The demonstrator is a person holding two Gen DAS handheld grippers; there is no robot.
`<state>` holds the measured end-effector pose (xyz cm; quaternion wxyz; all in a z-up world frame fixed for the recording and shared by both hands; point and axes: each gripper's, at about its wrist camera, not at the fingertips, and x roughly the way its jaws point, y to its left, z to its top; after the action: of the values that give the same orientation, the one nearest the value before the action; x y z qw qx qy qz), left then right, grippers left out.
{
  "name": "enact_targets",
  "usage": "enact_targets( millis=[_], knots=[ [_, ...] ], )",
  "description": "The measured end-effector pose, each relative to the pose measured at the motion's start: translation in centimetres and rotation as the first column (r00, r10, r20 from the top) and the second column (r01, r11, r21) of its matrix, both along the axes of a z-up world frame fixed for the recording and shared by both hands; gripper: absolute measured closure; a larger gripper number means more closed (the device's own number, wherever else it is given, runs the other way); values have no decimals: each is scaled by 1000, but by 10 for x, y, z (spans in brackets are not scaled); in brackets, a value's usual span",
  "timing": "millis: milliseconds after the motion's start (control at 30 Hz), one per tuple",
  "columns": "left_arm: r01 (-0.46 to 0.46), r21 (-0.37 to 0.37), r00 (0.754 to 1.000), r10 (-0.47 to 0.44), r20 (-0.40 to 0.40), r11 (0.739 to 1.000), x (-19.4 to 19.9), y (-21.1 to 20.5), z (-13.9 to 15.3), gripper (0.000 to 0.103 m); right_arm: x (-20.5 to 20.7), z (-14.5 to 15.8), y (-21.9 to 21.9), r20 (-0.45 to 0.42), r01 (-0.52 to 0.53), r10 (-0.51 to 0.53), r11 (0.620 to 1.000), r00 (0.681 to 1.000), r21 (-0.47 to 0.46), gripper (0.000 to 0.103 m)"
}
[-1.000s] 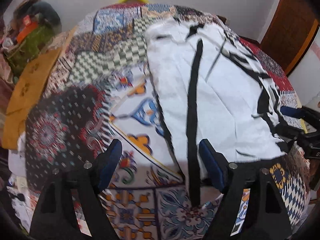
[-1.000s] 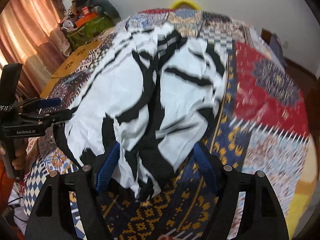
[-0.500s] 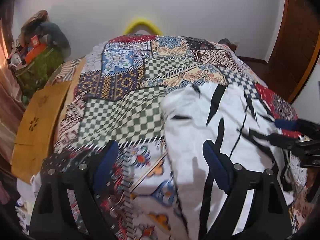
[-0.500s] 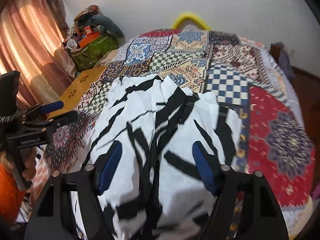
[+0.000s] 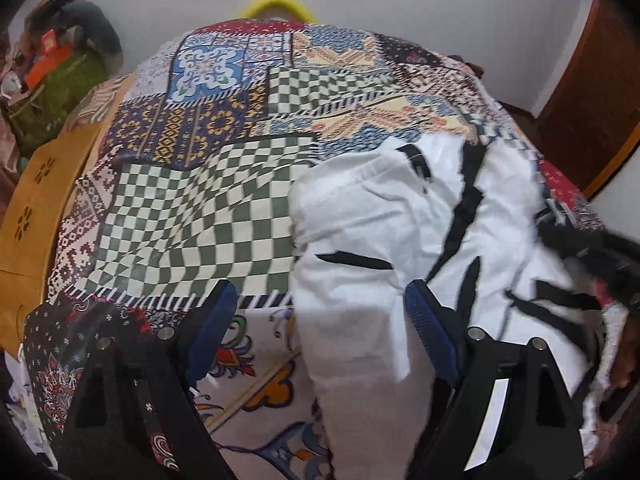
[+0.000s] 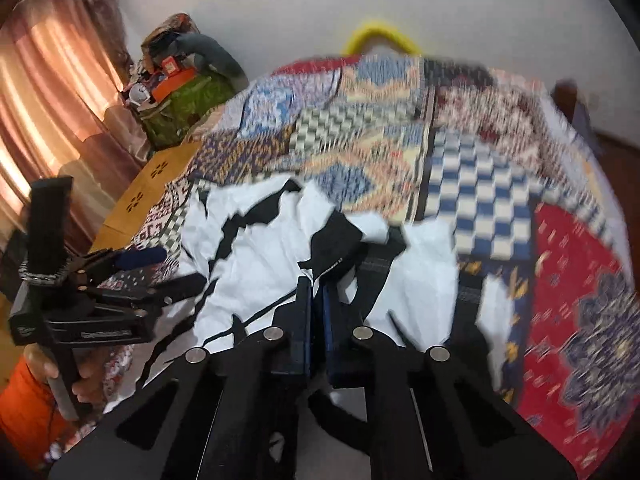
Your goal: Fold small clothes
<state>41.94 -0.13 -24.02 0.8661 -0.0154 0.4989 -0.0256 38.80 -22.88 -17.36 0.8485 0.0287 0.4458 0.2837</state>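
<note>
Garment (image 5: 400, 240): white with black stripes, lying crumpled on the patchwork bedspread (image 5: 208, 208), toward 3 o'clock in the left wrist view and centre to 9 o'clock in the right. Left gripper (image 5: 320, 320): fingers spread wide, nothing between the pads, hovering over the garment's left edge. Right gripper (image 6: 316, 300): pads pressed together, pinching a black-and-white fold of the garment. Right view is motion-blurred.

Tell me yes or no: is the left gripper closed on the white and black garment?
No, the left gripper stands wide open, its blue fingers apart over the white and black garment.
</note>
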Motion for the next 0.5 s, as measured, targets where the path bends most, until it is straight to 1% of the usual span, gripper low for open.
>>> enact_targets(
  millis=[33, 100, 167, 233, 300, 367, 433, 500],
  knots=[
    [-12, 8, 1000, 12, -3, 1000, 1, 2, -3, 15, 0, 3, -1, 15, 0, 0, 1000, 1000, -4, 99],
    [-32, -5, 999, 32, -18, 999, 3, 6, -11, 15, 4, 1, -1, 13, 4, -4, 1000, 1000, -23, 99],
    [-47, -14, 999, 47, -21, 999, 3, 9, -15, 15, 10, -9, 1, 7, 4, -4, 997, 1000, -74, 100],
    [-59, 11, 998, 59, -8, 998, 2, 9, -16, 13, 12, -20, 4, -4, 4, -4, 994, 1000, -110, 100],
    [-59, 21, 998, 59, -8, 998, 1, 10, -16, 13, 13, -22, 3, -13, 11, -12, 994, 1000, -110, 100],
    [-60, 21, 998, 60, -18, 998, -1, 12, -12, 14, 9, -15, 3, -10, 5, -7, 994, 1000, -112, 99],
    [-64, 35, 998, 65, -15, 997, -4, 12, -4, 18, 3, -4, 0, 17, 5, -3, 994, 1000, -109, 98],
    [-47, 48, 999, 47, 3, 998, -11, 12, 10, 19, -6, 10, -4, 52, 6, 0, 995, 999, -101, 97]
  ],
)
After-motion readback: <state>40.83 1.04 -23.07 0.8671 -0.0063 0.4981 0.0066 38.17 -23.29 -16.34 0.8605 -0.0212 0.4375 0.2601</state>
